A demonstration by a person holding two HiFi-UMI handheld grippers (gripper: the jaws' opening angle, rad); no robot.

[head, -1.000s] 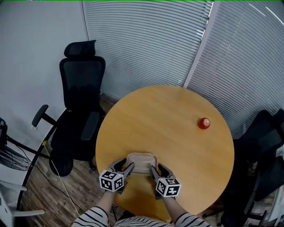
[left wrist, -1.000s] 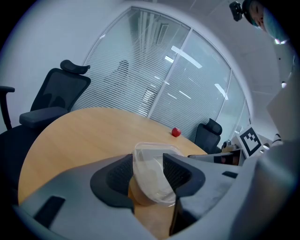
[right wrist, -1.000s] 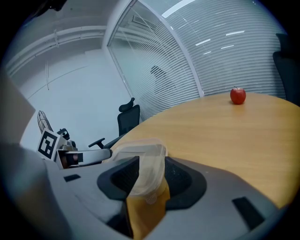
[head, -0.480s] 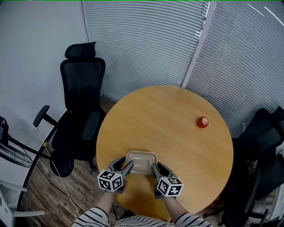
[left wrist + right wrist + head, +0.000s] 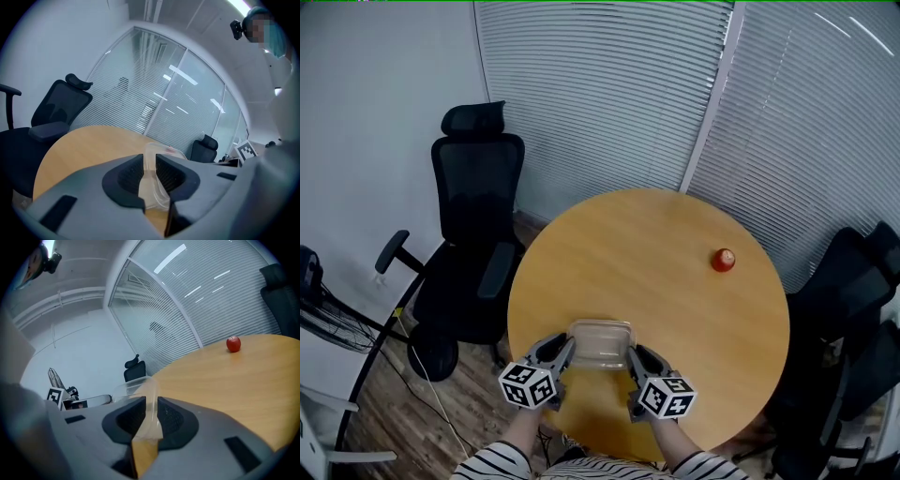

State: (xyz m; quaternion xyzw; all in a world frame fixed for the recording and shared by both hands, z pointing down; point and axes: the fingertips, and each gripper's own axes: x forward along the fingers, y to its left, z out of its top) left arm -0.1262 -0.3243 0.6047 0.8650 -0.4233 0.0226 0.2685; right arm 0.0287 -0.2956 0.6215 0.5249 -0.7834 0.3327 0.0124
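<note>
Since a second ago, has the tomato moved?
No. The tomato keeps its spot by the table's far right rim in the head view; both shift together, so the camera moved.

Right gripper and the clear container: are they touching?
Touching. The right gripper view shows the right gripper with its jaws shut on the thin clear rim of the container, no gap on either side.

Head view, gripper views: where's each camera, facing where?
Head view: on the head, facing down at the round wooden table; striped sleeves, left claw, right claw show.
Left gripper view: on the left claw, along its jaws, shut on the clear rectangular plastic container.
Right gripper view: on the right claw, jaws shut on that container.
Shared: head and right gripper views show the round red fruit.
</note>
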